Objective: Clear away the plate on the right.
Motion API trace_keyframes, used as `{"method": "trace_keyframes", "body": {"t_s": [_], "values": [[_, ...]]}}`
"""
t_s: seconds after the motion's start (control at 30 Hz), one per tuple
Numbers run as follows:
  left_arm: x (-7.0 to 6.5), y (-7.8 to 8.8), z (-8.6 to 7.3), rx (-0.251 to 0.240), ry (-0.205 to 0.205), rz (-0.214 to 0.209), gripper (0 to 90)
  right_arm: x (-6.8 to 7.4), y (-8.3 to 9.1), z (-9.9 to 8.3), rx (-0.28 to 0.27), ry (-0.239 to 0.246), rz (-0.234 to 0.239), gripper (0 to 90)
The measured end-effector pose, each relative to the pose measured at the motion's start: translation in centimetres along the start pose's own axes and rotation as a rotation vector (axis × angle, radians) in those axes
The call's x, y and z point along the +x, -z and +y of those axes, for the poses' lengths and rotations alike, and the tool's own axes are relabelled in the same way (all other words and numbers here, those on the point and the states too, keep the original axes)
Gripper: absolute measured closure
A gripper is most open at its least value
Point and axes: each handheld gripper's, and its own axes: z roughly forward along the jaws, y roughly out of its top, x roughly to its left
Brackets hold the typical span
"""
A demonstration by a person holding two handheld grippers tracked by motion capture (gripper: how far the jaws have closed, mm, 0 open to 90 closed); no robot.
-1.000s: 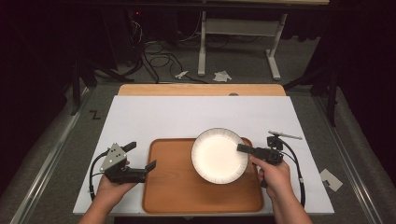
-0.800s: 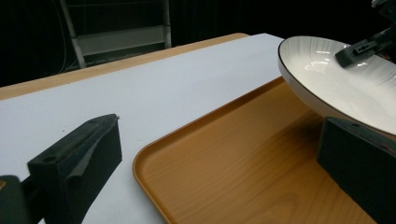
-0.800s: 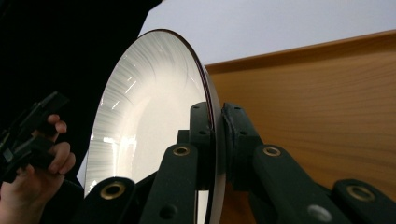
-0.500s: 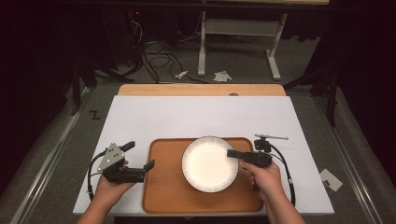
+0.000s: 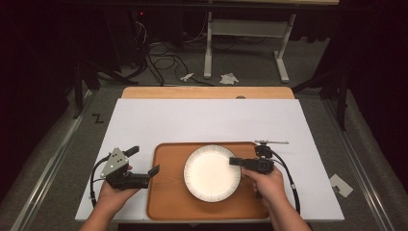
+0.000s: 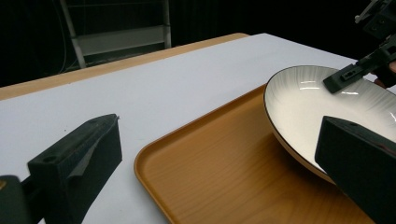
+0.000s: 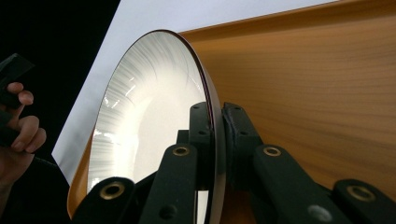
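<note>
A white plate (image 5: pixel 211 172) with a thin dark rim hangs tilted over the wooden tray (image 5: pixel 168 202). My right gripper (image 5: pixel 236 161) is shut on its right rim. In the right gripper view the two jaws pinch the rim of the plate (image 7: pixel 149 116) from both sides, with the tray (image 7: pixel 303 93) behind it. Whether the plate's low edge touches the tray I cannot tell. My left gripper (image 5: pixel 144 160) is open, with nothing between its jaws, which straddle the tray's left edge. In the left gripper view the plate (image 6: pixel 303 102) is at the right, with the right gripper (image 6: pixel 341 79) on its far rim.
A white sheet (image 5: pixel 207 120) covers the table, and a bare wooden strip (image 5: pixel 207 92) runs along its far edge. Beyond it on the dark floor are cables, a table frame (image 5: pixel 245 33) and paper scraps. The person's left hand (image 7: pixel 18 130) is at the left of the right gripper view.
My right gripper has carried the plate leftward and toward the near edge, so that it is now over the middle of the tray. The left gripper has stayed in place.
</note>
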Motion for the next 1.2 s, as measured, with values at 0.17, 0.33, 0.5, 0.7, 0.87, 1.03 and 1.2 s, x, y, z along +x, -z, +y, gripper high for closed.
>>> {"method": "trace_keyframes", "body": {"t_s": [0.17,0.33,0.5,0.7,0.87,1.03,1.2], "values": [[0.1,0.1,0.0,-0.002,0.000,0.001,1.5,0.1,-0.4,-0.1,0.016,0.006,-0.008,84.5],[0.0,0.0,0.0,-0.001,-0.002,-0.001,1.6,0.3,-0.7,-0.2,0.025,0.016,-0.016,84.5],[0.0,0.1,0.0,-0.001,-0.001,0.001,1.6,0.3,-0.9,-0.2,0.026,0.019,-0.025,84.3],[0.0,0.0,0.0,0.002,-0.003,-0.001,1.6,0.3,-1.0,-0.2,0.033,0.022,-0.034,84.2],[0.0,0.0,0.0,0.003,-0.002,-0.001,1.7,0.3,-1.0,-0.3,0.033,0.019,-0.033,83.7],[-0.1,-0.1,-0.1,0.004,-0.002,-0.003,1.7,0.2,-1.0,-0.3,0.035,0.017,-0.041,83.2],[-0.2,-0.2,-0.1,0.010,-0.008,-0.005,1.7,0.2,-1.1,-0.3,0.046,0.014,-0.052,79.7]]}}
